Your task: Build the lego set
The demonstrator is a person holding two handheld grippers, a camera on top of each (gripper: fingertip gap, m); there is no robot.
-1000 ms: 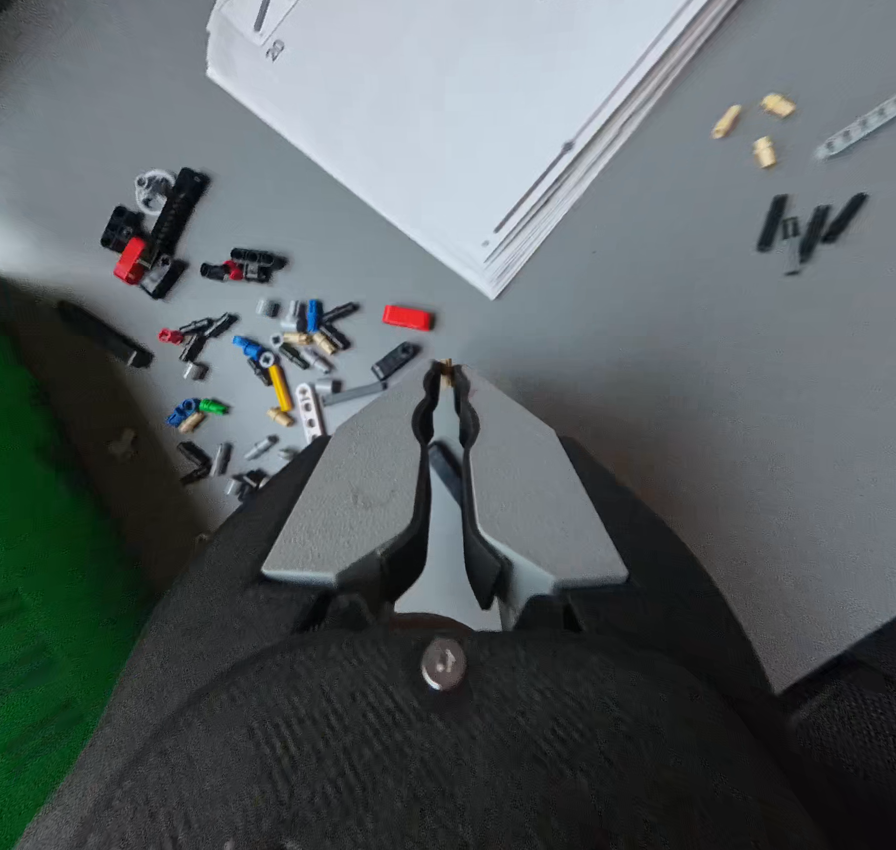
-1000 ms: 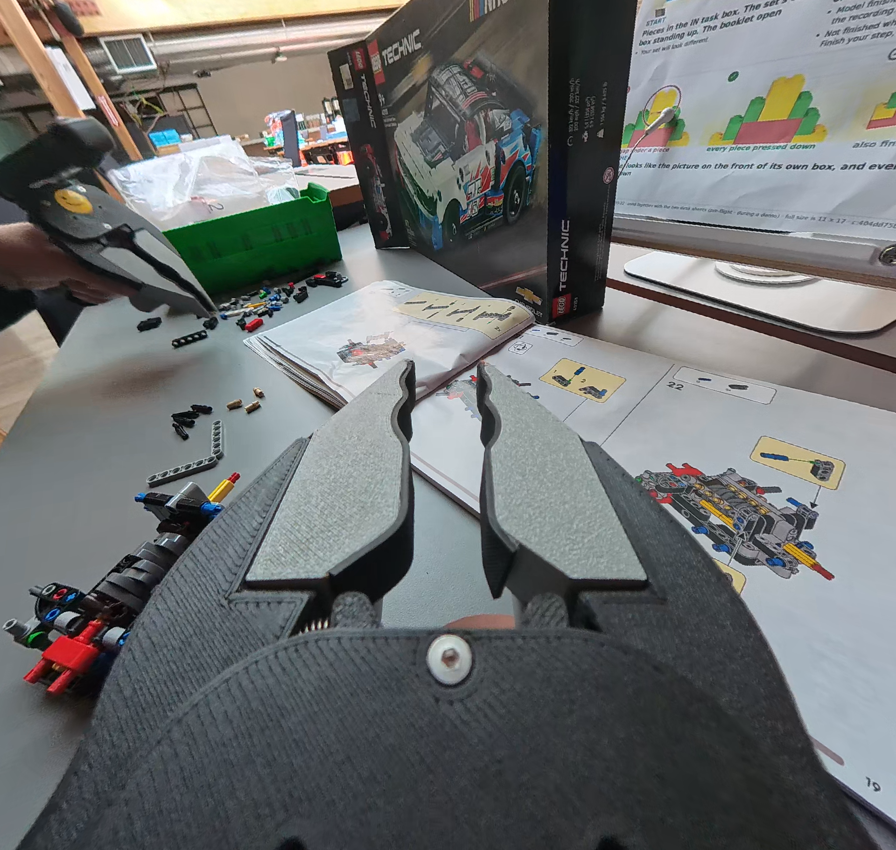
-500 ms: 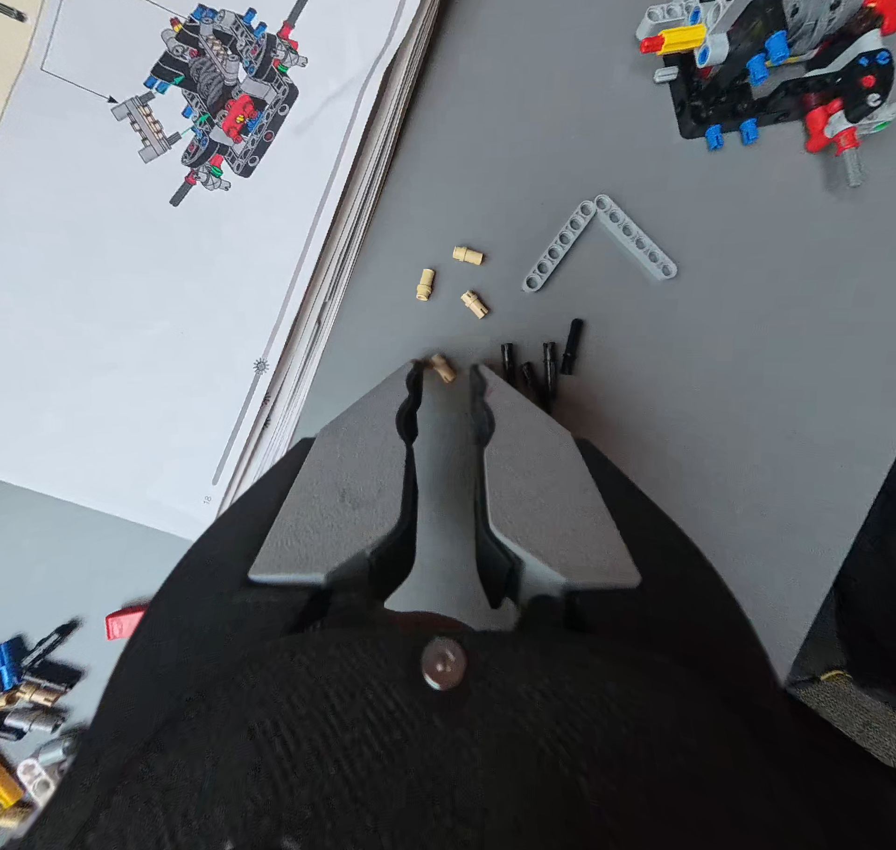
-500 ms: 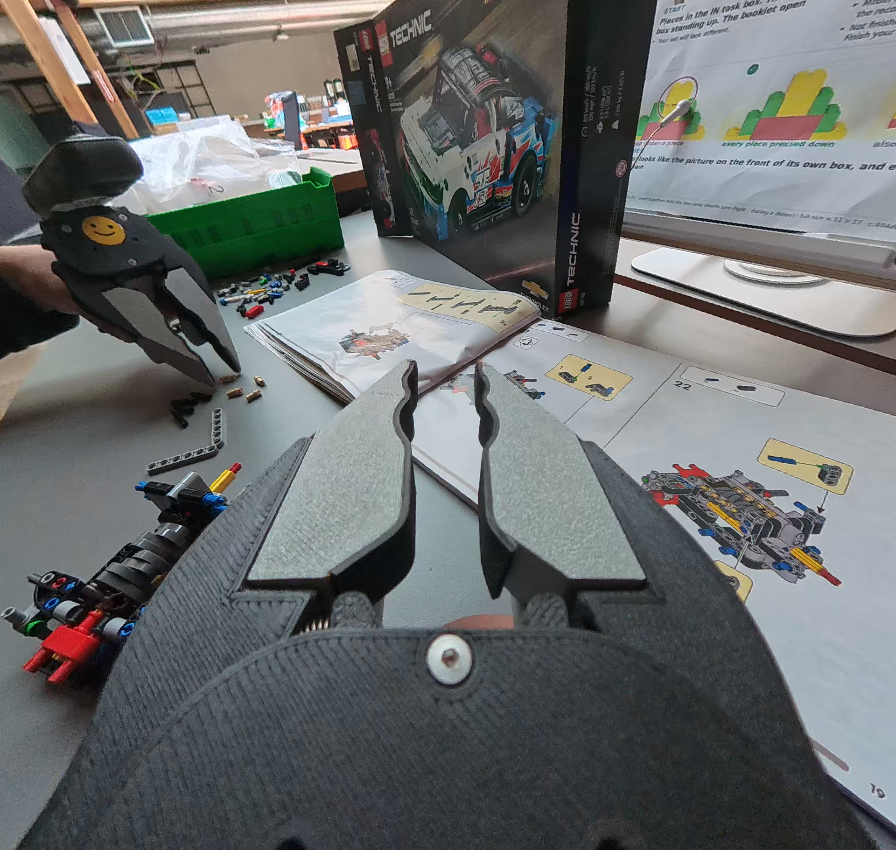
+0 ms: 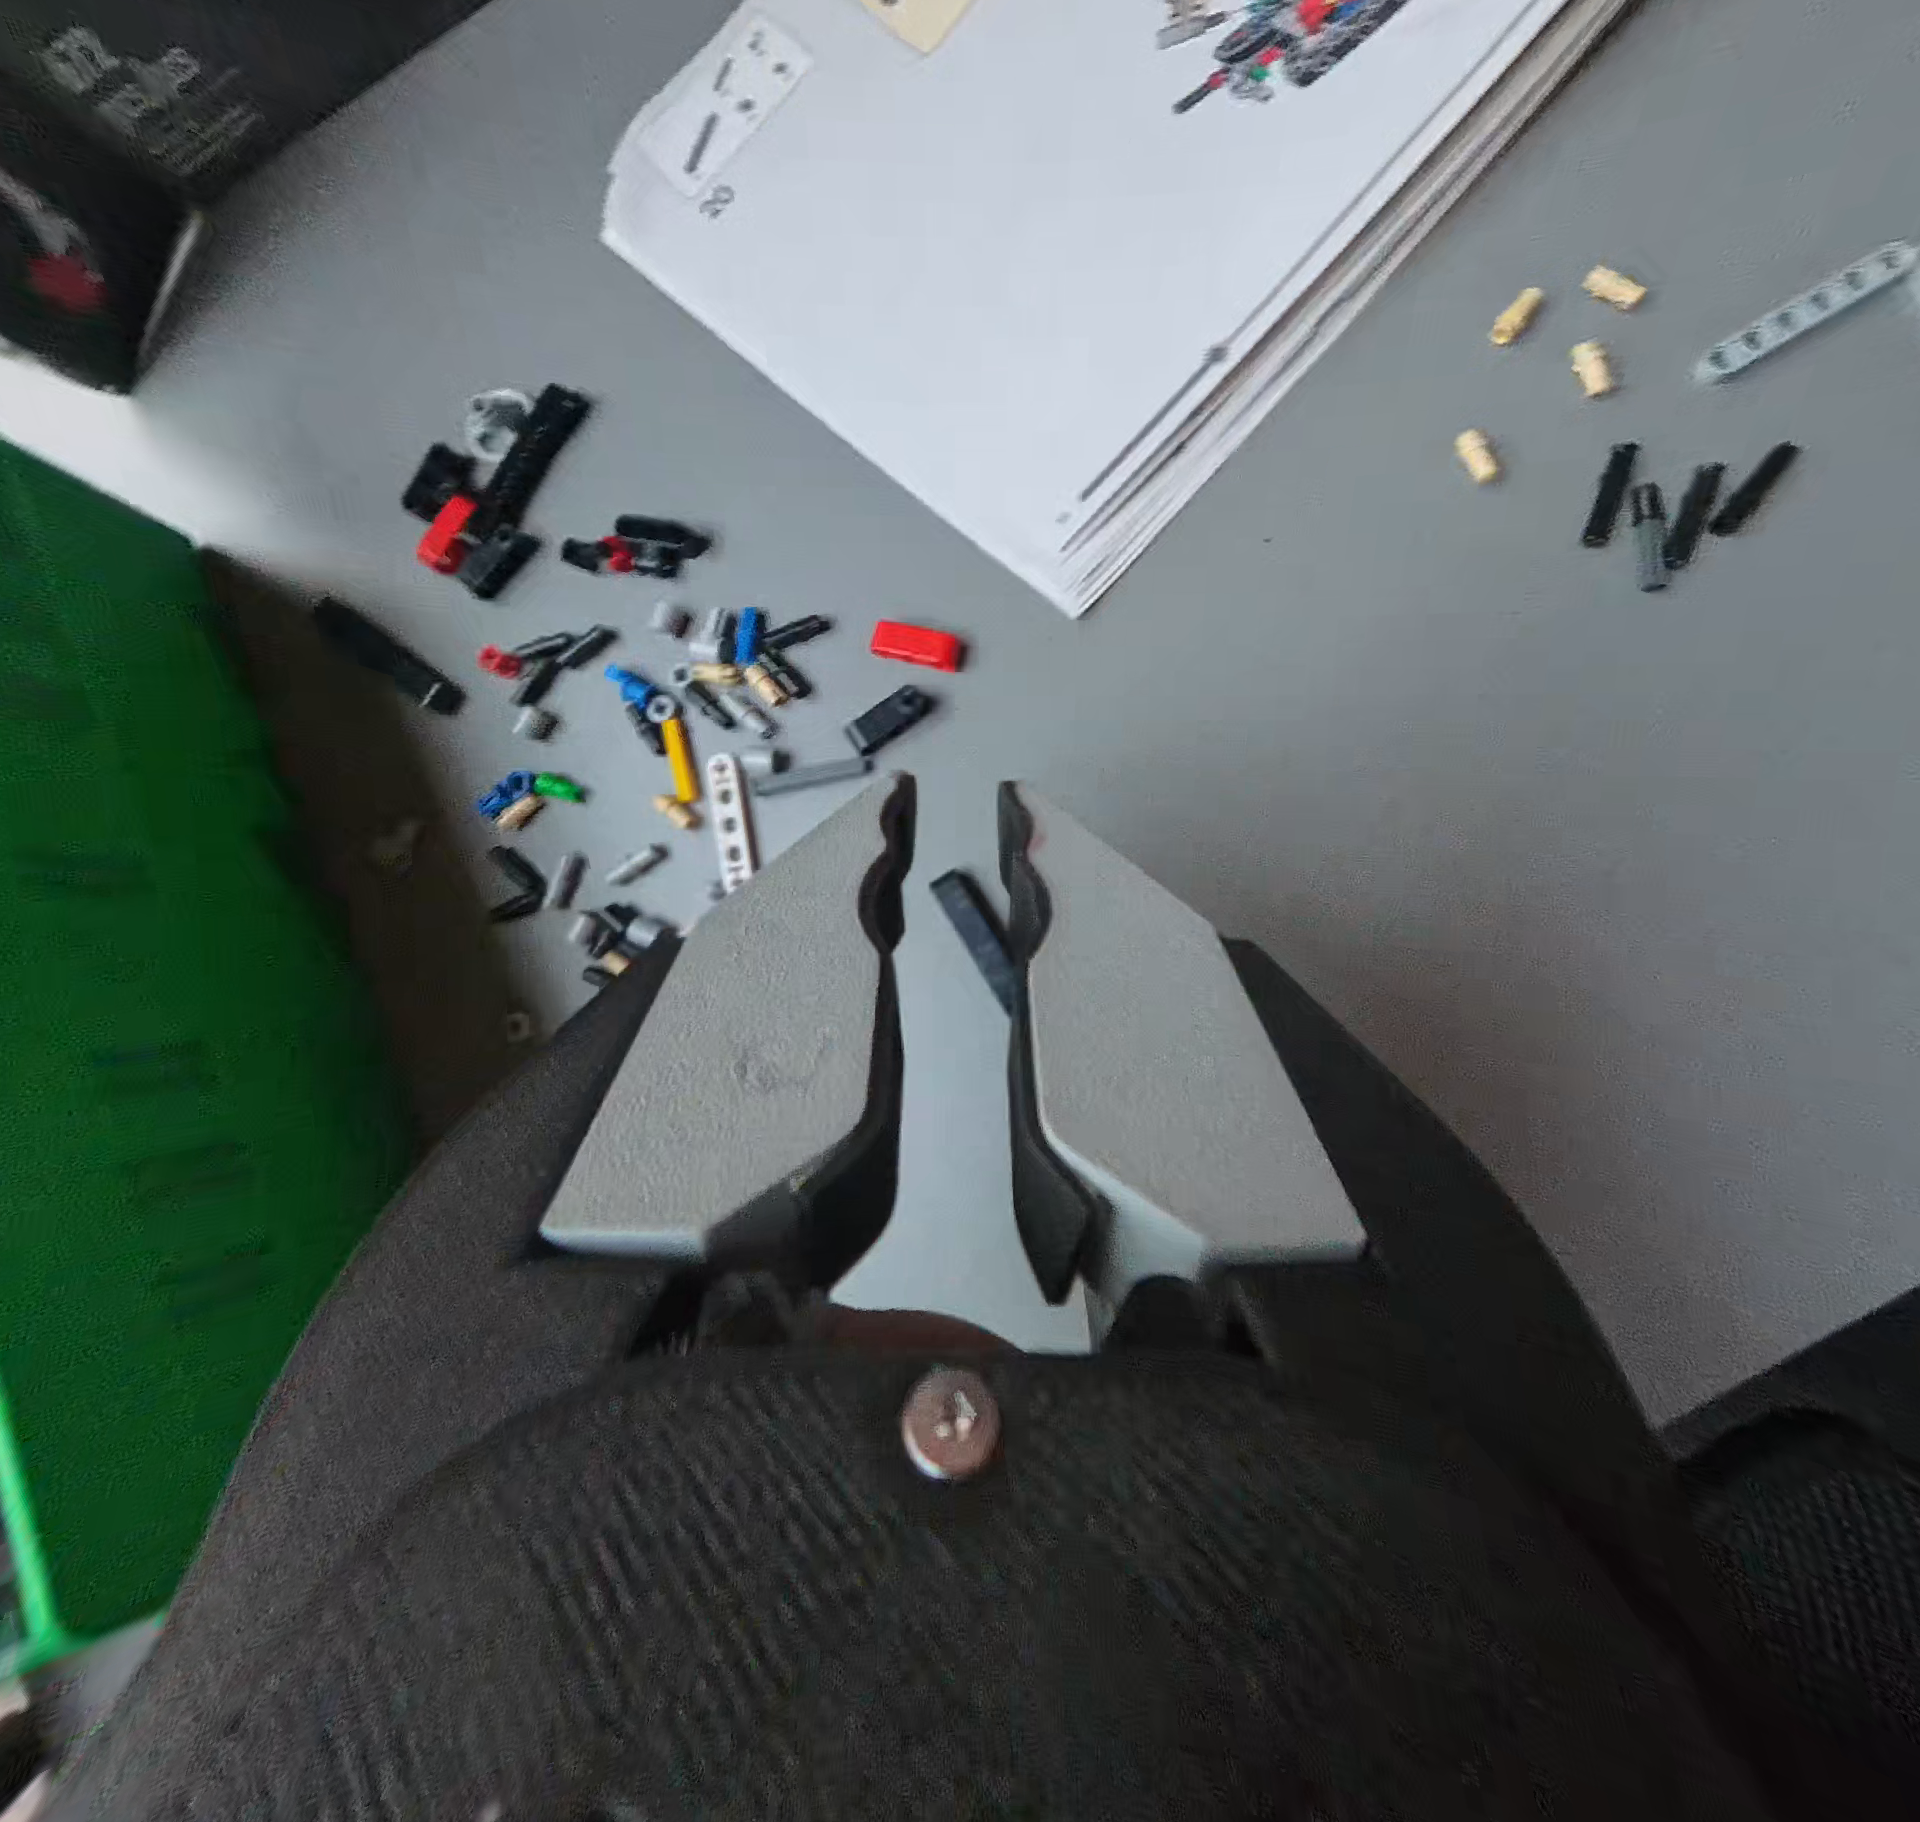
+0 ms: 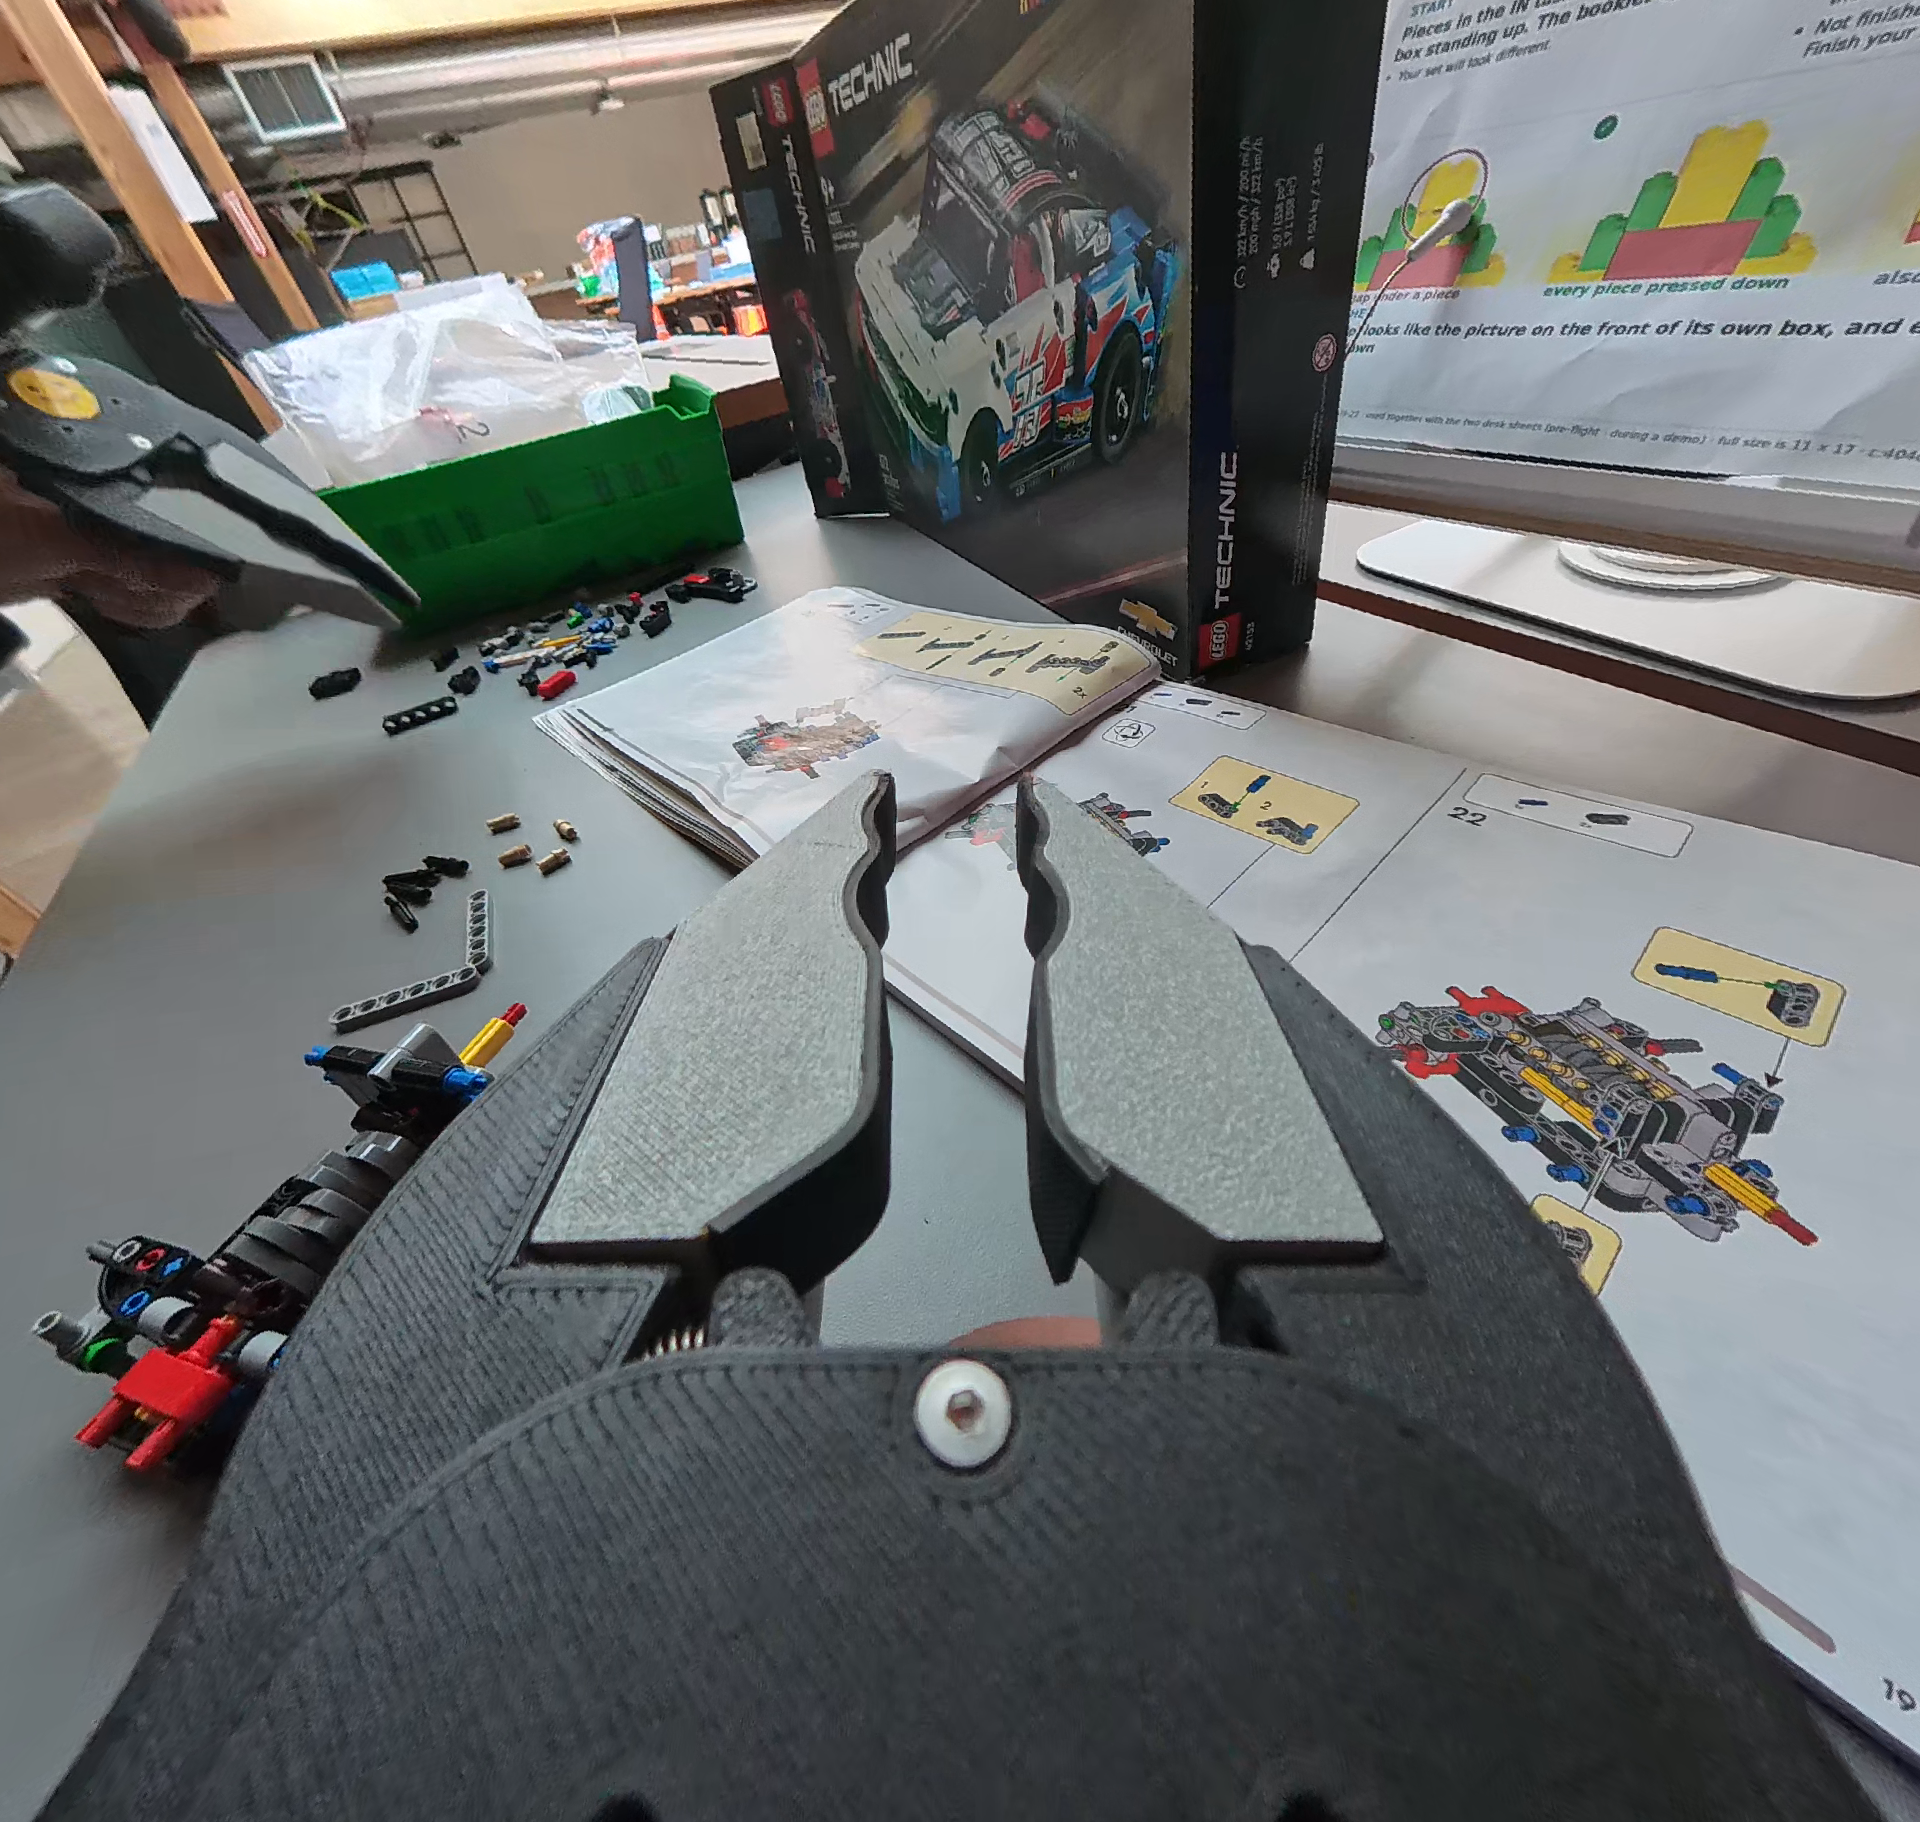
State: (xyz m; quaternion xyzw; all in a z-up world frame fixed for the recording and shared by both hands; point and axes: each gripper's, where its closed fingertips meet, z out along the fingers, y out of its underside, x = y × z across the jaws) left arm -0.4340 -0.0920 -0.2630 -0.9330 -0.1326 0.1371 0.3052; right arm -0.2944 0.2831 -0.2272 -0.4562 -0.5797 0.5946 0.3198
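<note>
My left gripper (image 5: 956, 790) is open and empty, held above the grey table beside a scatter of small loose Lego pieces (image 5: 665, 712). A black beam (image 5: 971, 915) lies on the table under the gap between its fingers. Several tan pins (image 5: 1538, 338), black pins (image 5: 1673, 505) and a grey angled beam (image 5: 1808, 312) lie to the right. My right gripper (image 6: 956, 796) is open and empty over the open instruction booklet (image 6: 1558, 1045). The partly built model (image 6: 260, 1232) lies at its lower left. The left gripper (image 6: 400, 593) shows far left in the right wrist view.
A green bin (image 6: 540, 494) with plastic bags stands at the back left, next to the loose pieces. The upright set box (image 6: 1039, 318) and a monitor stand (image 6: 1621, 588) are behind the booklet. A red piece (image 5: 914, 645) lies just ahead of my left gripper.
My left gripper carried a tan pin to the other tan pins, opened and left it there. It then swung back to the loose pieces. My right gripper has barely moved.
</note>
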